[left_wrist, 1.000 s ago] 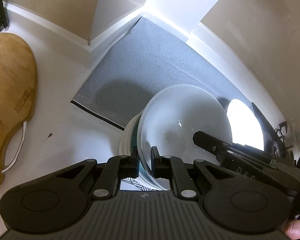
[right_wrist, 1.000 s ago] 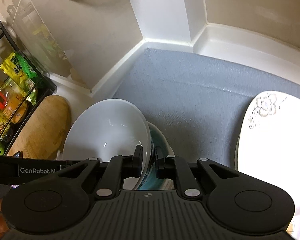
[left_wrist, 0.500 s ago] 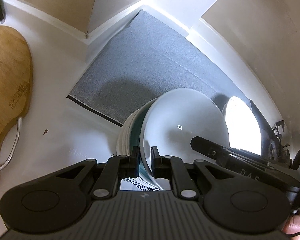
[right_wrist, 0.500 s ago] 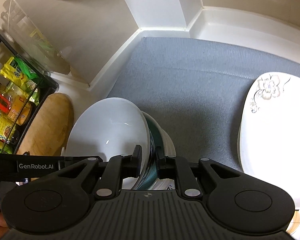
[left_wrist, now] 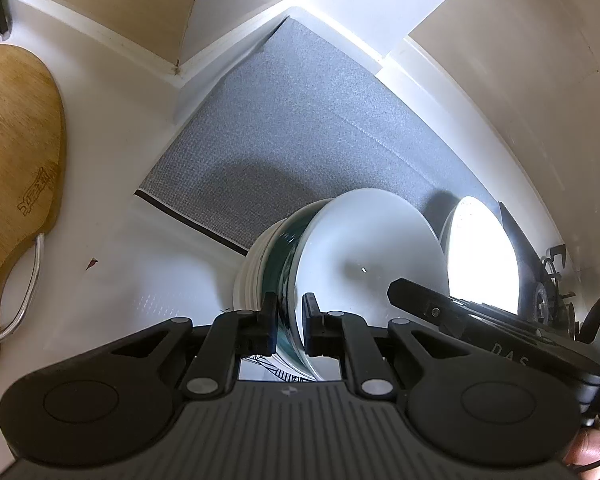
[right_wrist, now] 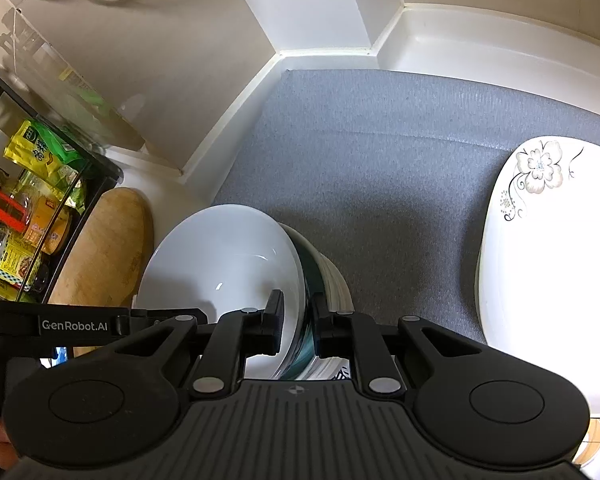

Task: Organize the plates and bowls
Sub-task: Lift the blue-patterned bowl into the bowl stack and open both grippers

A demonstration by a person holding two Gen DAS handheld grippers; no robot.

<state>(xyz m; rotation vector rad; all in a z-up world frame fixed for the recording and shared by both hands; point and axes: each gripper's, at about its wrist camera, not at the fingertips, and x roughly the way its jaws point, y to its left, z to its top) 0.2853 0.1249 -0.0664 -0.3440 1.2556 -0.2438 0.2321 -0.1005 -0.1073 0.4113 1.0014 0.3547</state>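
Note:
A nested stack of bowls is held between both grippers: a white bowl (left_wrist: 364, 248) on top, a dark green bowl (left_wrist: 286, 248) under it, cream bowls (left_wrist: 252, 272) below. My left gripper (left_wrist: 290, 322) is shut on the stack's rim on one side. My right gripper (right_wrist: 296, 318) is shut on the rim on the other side, where the white bowl (right_wrist: 220, 256) also shows. The stack hangs above the near edge of a grey mat (right_wrist: 380, 168). A white flowered plate (right_wrist: 540, 264) lies on the mat to the right.
A wooden cutting board (left_wrist: 12, 152) lies on the white counter (left_wrist: 112, 240) to the left. A black rack with food packets (right_wrist: 32, 200) stands beyond it. Walls close the mat's far side at a corner (right_wrist: 278, 54).
Both grippers have carried the bowl stack forward toward the grey mat and the wall corner. The grips have not changed.

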